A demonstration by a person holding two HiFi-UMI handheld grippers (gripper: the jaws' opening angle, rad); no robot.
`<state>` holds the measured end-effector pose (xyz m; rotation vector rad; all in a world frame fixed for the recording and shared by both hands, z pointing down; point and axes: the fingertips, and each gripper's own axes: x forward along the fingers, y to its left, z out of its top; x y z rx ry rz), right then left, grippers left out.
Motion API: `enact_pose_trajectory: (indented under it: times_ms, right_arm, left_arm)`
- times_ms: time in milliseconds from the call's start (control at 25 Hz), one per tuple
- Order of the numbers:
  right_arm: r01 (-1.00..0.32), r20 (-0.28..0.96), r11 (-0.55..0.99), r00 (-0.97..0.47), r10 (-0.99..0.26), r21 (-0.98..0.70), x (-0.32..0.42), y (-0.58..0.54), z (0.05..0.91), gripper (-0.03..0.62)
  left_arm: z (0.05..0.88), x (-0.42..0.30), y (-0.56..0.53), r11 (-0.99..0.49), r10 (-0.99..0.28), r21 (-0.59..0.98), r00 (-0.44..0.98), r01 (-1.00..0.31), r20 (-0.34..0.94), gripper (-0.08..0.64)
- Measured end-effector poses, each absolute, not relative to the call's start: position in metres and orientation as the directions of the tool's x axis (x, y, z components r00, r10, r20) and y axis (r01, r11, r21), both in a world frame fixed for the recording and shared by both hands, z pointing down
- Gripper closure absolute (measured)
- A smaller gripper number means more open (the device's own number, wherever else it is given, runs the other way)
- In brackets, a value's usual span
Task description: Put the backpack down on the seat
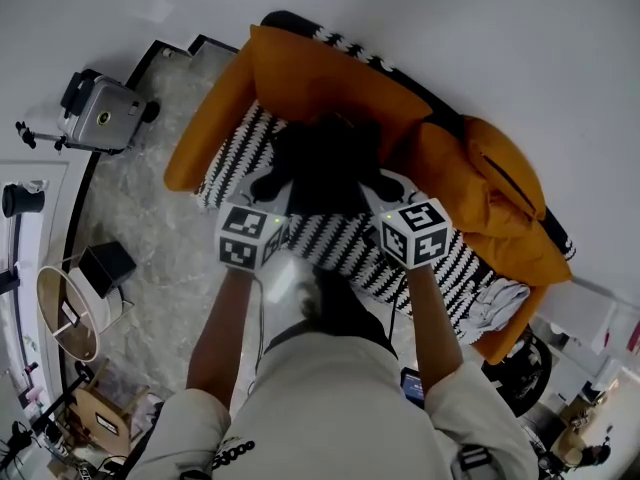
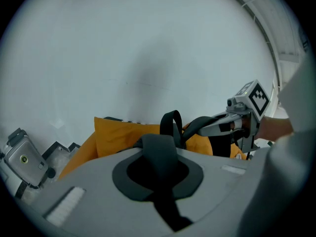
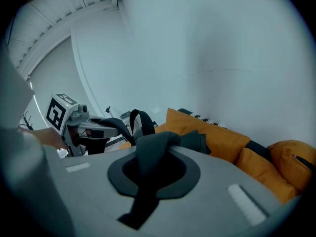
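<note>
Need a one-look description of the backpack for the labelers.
Find the sofa with orange cushions and a black-and-white zigzag cover. At the middle of its seat is the backpack, its straps clamped in the left gripper and right gripper. It is the only all-black soft lump there; everything around it is orange or striped.

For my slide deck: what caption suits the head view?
Left gripper and right gripper grip the black backpack over the striped seat, orange cushions behind.

Backpack (image 1: 322, 158) lower corners behind left hand-held gripper (image 1: 254, 230) and right hand-held gripper (image 1: 412, 230)
</note>
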<state>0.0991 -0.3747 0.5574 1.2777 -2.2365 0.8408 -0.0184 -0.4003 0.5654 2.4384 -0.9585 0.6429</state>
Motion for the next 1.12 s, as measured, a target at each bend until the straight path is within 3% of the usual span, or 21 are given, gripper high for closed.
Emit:
enact_pose_trajectory:
  times_ms: [600,1120]
  right_arm:
    - [-0.892,0.709,0.352,-0.443,-0.549,-0.284,0.137,-0.376,0.616,0.569]
    - [-0.9,0.724,0.288,-0.434,-0.536,-0.327,0.147,-0.379,0.659,0.556]
  left_arm:
    - [0.613,0.004,-0.397,-0.673,-0.427,0.255,0.646,-0.694,0.632,0.548]
    - [0.642,-0.006,-0.407,-0.622,-0.456,0.257,0.609,-0.74,0.649,0.548]
